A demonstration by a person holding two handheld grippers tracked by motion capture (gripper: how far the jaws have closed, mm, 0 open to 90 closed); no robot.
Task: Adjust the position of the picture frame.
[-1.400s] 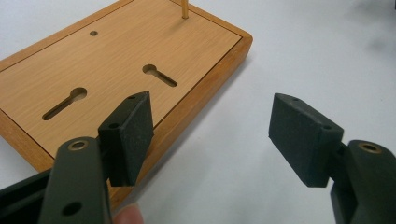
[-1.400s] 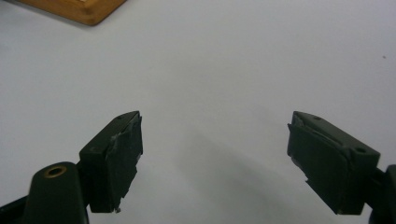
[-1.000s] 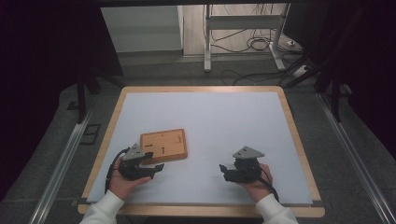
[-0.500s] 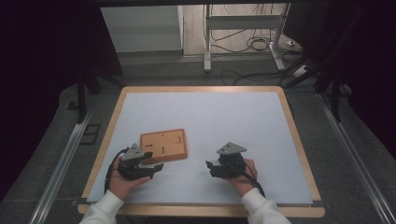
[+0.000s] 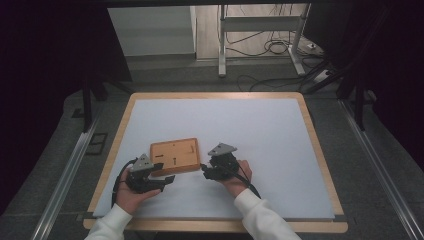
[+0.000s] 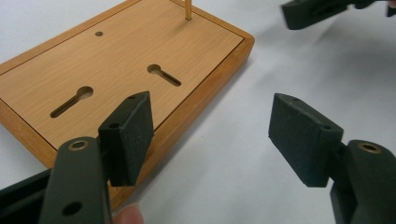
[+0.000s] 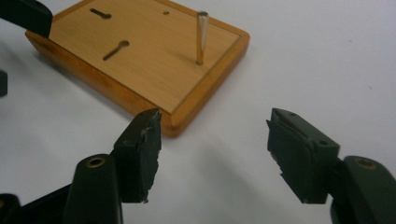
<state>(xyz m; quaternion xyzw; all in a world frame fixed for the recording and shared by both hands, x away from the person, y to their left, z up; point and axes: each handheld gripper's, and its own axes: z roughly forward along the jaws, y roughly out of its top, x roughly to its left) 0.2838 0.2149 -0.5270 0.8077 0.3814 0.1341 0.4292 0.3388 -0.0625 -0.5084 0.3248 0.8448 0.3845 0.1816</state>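
Wooden board (image 5: 175, 155) lies flat at bench (image 5: 280, 130) 7 o'clock; brass pin (image 7: 201, 37) upright; right gripper (image 7: 212, 154) jaws just closing, nothing between, probably nearing corner; left gripper (image 6: 210, 135) wide, empty; approach level, avoid pin.

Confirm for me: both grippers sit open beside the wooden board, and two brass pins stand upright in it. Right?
Not quite. Only one brass pin stands in the wooden board, as the right gripper view shows. The rest holds: left gripper and right gripper sit open beside the board.
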